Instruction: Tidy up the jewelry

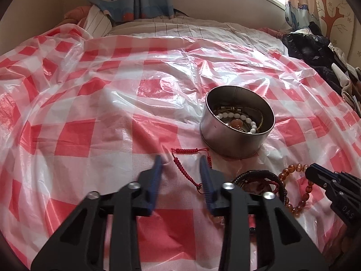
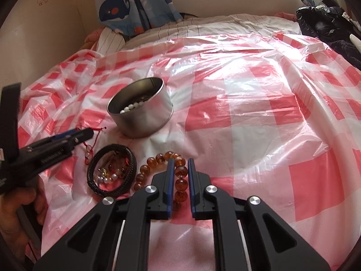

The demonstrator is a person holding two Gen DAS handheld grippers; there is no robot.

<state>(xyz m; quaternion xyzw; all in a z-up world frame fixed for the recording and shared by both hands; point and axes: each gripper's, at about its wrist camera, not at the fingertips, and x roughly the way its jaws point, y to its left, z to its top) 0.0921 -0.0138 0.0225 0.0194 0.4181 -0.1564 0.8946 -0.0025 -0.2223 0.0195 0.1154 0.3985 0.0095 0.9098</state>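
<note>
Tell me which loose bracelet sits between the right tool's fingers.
The amber bead bracelet: its round orange-brown beads run between the right tool. The black braided bracelet and red cord bracelet lie left.

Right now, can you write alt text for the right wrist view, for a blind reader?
The right gripper, fingers apart, straddles an amber bead bracelet on a red-checked plastic sheet. Left of it lie a black bracelet and a red cord; a metal tin stands behind.

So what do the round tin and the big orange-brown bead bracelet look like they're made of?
Round tin: thin metal by the look, brushed silvery-grey wall with a dull sheen and a rolled bottom rim. Bead bracelet: glossy, translucent amber-coloured beads with light glinting through them; amber, resin or glass, I can't tell which.
</note>
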